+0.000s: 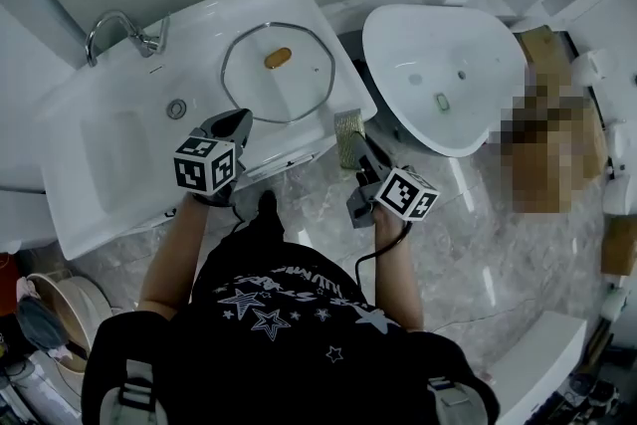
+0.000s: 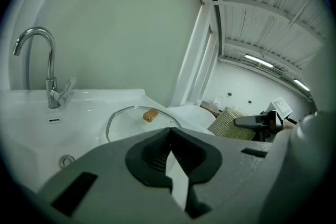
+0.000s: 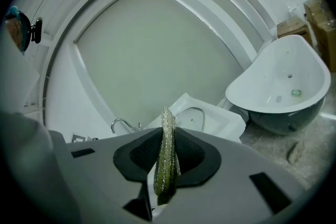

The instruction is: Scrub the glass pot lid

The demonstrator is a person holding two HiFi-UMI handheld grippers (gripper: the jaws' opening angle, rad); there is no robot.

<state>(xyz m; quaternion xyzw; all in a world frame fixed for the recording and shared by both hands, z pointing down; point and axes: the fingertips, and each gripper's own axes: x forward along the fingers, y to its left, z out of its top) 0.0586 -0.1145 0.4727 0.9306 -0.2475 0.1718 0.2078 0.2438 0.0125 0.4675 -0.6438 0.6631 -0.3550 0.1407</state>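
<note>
The round glass pot lid (image 1: pixel 299 95) with an amber knob (image 1: pixel 278 58) lies flat on the white sink counter (image 1: pixel 199 25), to the right of the basin. My left gripper (image 1: pixel 240 119) hovers at the lid's near-left edge, jaws shut with nothing between them; in the left gripper view the lid (image 2: pixel 128 123) lies just beyond the jaws. My right gripper (image 1: pixel 360 159) is off the counter's right end, shut on a green-gold scrub pad (image 1: pixel 348 136). The pad (image 3: pixel 167 155) stands edge-on between its jaws, and the lid (image 3: pixel 193 118) shows small behind it.
A chrome faucet (image 1: pixel 119 30) stands at the counter's back left, above the sink basin with its drain (image 1: pixel 176 108). A large white freestanding basin (image 1: pixel 478 105) sits to the right. Cardboard boxes (image 1: pixel 547 45) stand beyond it. The floor is marble tile (image 1: pixel 468 244).
</note>
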